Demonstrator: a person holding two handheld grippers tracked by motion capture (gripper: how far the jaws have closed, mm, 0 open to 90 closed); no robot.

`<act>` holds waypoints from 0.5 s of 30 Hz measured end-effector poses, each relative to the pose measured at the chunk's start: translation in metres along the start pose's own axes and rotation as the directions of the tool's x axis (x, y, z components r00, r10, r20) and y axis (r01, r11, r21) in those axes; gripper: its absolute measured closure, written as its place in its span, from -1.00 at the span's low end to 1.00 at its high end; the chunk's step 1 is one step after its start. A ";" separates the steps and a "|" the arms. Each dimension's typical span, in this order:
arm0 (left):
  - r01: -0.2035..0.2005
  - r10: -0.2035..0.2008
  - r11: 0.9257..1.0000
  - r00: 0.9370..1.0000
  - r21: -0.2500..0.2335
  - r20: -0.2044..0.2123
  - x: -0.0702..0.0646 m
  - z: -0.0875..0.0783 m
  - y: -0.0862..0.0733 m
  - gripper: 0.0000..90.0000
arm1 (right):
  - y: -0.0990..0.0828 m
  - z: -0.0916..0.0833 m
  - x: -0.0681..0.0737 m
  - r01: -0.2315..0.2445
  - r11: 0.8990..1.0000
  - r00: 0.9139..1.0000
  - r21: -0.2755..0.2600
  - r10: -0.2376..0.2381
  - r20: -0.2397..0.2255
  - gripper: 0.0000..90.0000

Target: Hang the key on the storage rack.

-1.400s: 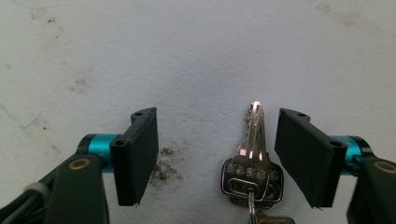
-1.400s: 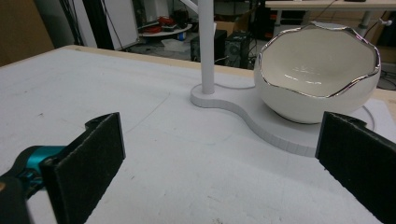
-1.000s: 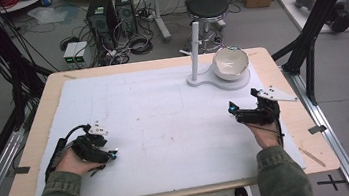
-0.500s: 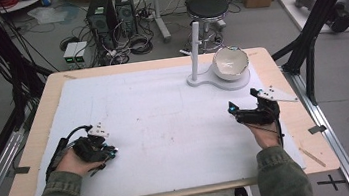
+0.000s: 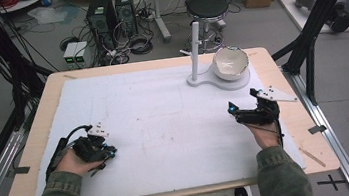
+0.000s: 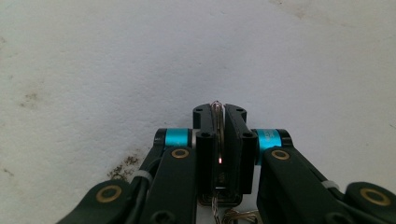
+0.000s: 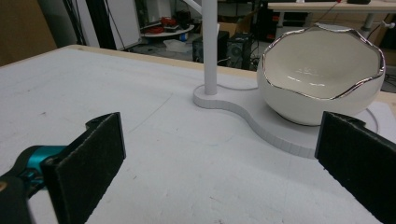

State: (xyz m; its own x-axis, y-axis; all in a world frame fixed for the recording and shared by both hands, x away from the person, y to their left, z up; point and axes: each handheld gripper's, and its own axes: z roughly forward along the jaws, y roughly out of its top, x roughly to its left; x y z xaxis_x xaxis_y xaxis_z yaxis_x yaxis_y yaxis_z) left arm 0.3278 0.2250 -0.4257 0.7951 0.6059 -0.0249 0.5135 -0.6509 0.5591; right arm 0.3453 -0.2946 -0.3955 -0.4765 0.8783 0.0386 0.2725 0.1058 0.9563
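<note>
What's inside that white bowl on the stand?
The bowl looks empty: its glossy white inner wall and part of the bottom show bare. The near rim hides the lowest front part of the inside. It sits on the white stand, beside the post.

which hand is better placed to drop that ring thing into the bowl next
Left, probably. The left tongs are already shut on the thin metal ring, so no handover is needed. The right tongs sit nearer the white bowl and face it, but stand open and empty.
</note>
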 end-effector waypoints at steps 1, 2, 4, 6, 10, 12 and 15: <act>0.000 0.000 1.000 1.000 -0.004 -0.002 0.000 -0.001 0.000 0.84 | 0.000 0.000 0.000 0.000 1.000 1.000 0.000 0.000 -0.001 -0.99; 0.002 -0.002 1.000 1.000 -0.004 0.005 0.001 -0.001 0.000 0.84 | 0.000 0.000 0.000 0.000 1.000 1.000 0.000 0.000 -0.001 -0.99; 0.008 -0.008 1.000 1.000 -0.012 0.013 0.001 -0.002 0.000 0.84 | 0.000 0.000 0.000 0.002 1.000 1.000 0.000 -0.002 0.001 -0.99; 0.009 -0.009 1.000 1.000 -0.018 0.016 0.002 -0.004 0.000 0.84 | 0.000 0.000 0.000 0.001 1.000 1.000 0.002 -0.001 0.002 -0.99; 0.023 -0.022 0.999 0.999 -0.040 0.034 0.002 -0.008 0.001 0.84 | 0.000 0.001 0.000 0.003 1.000 1.000 0.006 -0.003 0.006 -0.99; 0.018 -0.017 0.999 0.999 -0.047 0.034 0.003 -0.010 0.000 0.84 | 0.000 0.001 0.000 0.001 1.000 1.000 0.008 -0.001 0.005 -0.99; 0.023 -0.021 0.998 0.999 -0.063 0.035 0.004 -0.014 0.000 0.84 | 0.000 0.001 0.000 0.002 1.000 1.000 0.005 -0.002 0.007 -0.98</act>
State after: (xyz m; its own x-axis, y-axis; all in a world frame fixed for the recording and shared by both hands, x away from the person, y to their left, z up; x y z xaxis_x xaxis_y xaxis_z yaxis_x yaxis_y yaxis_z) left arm 0.3262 0.2333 -0.4146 0.7952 0.6028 -0.0656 0.5104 -0.6068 0.6094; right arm 0.3457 -0.2945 -0.3961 -0.4713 0.8813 0.0348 0.2761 0.1099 0.9548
